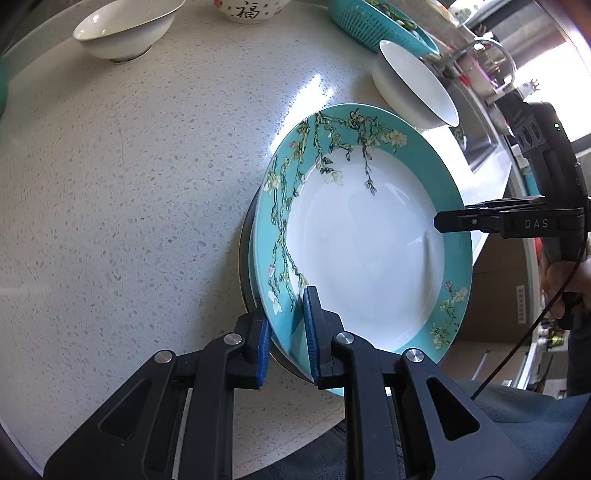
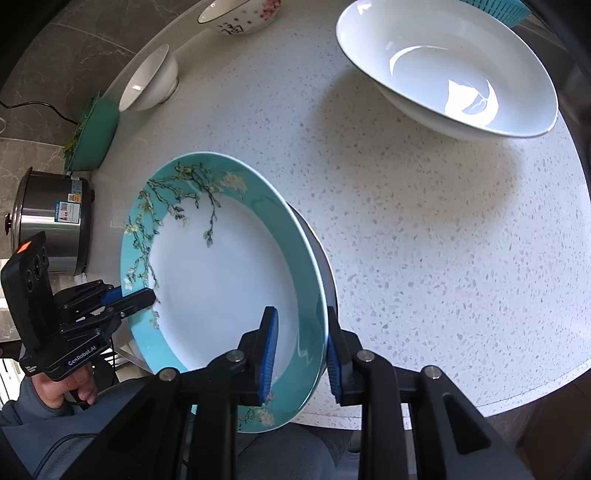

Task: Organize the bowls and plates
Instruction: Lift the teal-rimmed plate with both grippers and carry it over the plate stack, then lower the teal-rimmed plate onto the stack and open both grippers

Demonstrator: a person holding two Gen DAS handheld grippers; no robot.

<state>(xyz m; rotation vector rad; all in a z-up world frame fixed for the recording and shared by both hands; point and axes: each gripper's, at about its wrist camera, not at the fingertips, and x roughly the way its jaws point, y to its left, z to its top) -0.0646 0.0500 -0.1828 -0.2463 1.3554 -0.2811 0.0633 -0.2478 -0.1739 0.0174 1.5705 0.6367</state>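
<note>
A teal-rimmed plate with a blossom pattern [image 1: 365,243] is held above the speckled counter [image 1: 129,184], over a darker plate edge [image 1: 245,243] beneath it. My left gripper [image 1: 286,339] is shut on the teal plate's near-left rim. My right gripper [image 2: 301,354] is shut on the opposite rim of the same plate [image 2: 221,280]; it also shows in the left wrist view [image 1: 443,221]. A wide white bowl [image 2: 447,70] sits at the far right, a smaller white bowl [image 1: 125,29] at the far left, and a bowl with a red character [image 1: 251,9] behind.
A teal colander with greens [image 1: 376,22] stands at the back by the sink [image 1: 476,99]. A steel rice cooker [image 2: 55,218] and a green basket [image 2: 92,136] are on the left in the right wrist view. The counter's front edge [image 2: 443,402] is close.
</note>
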